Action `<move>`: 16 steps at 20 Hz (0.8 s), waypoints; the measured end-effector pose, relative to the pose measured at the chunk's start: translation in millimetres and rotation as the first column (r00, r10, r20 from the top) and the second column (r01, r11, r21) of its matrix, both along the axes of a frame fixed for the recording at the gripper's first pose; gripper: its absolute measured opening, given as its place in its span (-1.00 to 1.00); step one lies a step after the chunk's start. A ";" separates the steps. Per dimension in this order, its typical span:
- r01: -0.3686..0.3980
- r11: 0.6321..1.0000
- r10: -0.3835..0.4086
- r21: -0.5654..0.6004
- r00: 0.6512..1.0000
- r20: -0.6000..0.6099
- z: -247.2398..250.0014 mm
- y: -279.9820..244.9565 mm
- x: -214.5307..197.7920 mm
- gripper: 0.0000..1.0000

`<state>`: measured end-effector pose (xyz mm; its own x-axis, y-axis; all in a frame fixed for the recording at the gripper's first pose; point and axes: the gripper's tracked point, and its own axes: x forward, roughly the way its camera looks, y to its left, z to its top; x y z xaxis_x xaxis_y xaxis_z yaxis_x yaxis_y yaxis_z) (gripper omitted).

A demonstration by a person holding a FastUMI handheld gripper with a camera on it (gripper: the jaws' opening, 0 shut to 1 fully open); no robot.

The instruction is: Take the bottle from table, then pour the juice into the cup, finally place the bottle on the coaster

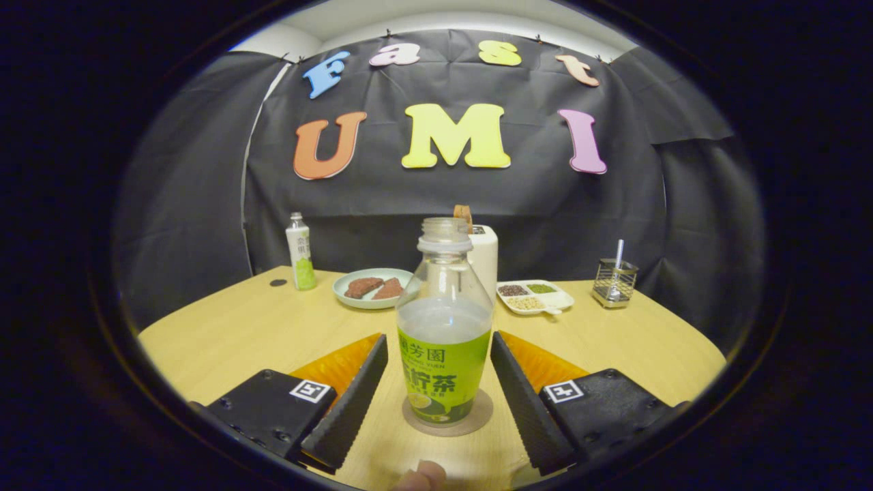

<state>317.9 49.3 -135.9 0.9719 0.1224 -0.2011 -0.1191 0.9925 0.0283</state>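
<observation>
Bottle [444, 327] stands upright on the coaster [477, 414], uncapped, between the fingers of the gripper [440, 389], jaws wide and clear of both sides.

Green-labelled clear bottle [444, 327], tan coaster [477, 417], ridged black claw [436, 402].

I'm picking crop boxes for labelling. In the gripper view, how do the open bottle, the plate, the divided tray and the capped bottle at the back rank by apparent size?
1. Open bottle, on the coaster between the open gripper's fingers; nearness inflates it.
2. Plate and divided tray: too alike to rank.
3. Capped bottle, though it stands farthest back.
</observation>
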 end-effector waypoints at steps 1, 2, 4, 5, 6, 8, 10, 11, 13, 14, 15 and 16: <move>0.006 1.000 -0.006 0.007 1.000 0.007 1.9 -2.5 -4.3 0.96; 0.008 1.000 -0.008 0.015 1.000 0.011 4.8 -2.6 -8.9 0.97; 0.015 1.000 -0.015 0.025 1.000 0.028 12.8 -2.8 -19.4 0.96; 0.017 0.999 -0.018 0.030 0.999 0.038 17.6 -4.5 -25.7 0.96; 0.017 0.999 -0.019 0.040 0.999 0.049 23.5 -4.2 -32.8 0.96; 0.004 0.998 -0.009 0.067 0.997 0.073 35.8 -2.5 -47.2 0.98; 0.009 0.997 -0.015 0.072 0.996 0.086 45.7 -6.3 -62.6 0.98; 0.020 0.998 -0.026 0.064 0.996 0.088 49.6 -10.3 -71.5 0.98; 0.043 0.998 -0.047 0.042 0.995 0.086 58.0 -16.6 -94.1 0.99; 0.056 0.998 -0.058 0.025 0.994 0.091 64.3 -20.9 -107.5 0.99; 0.077 0.997 -0.077 0.003 0.992 0.098 70.4 -26.9 -121.3 0.99; 0.099 0.995 -0.096 -0.020 0.990 0.106 76.1 -33.5 -135.7 0.99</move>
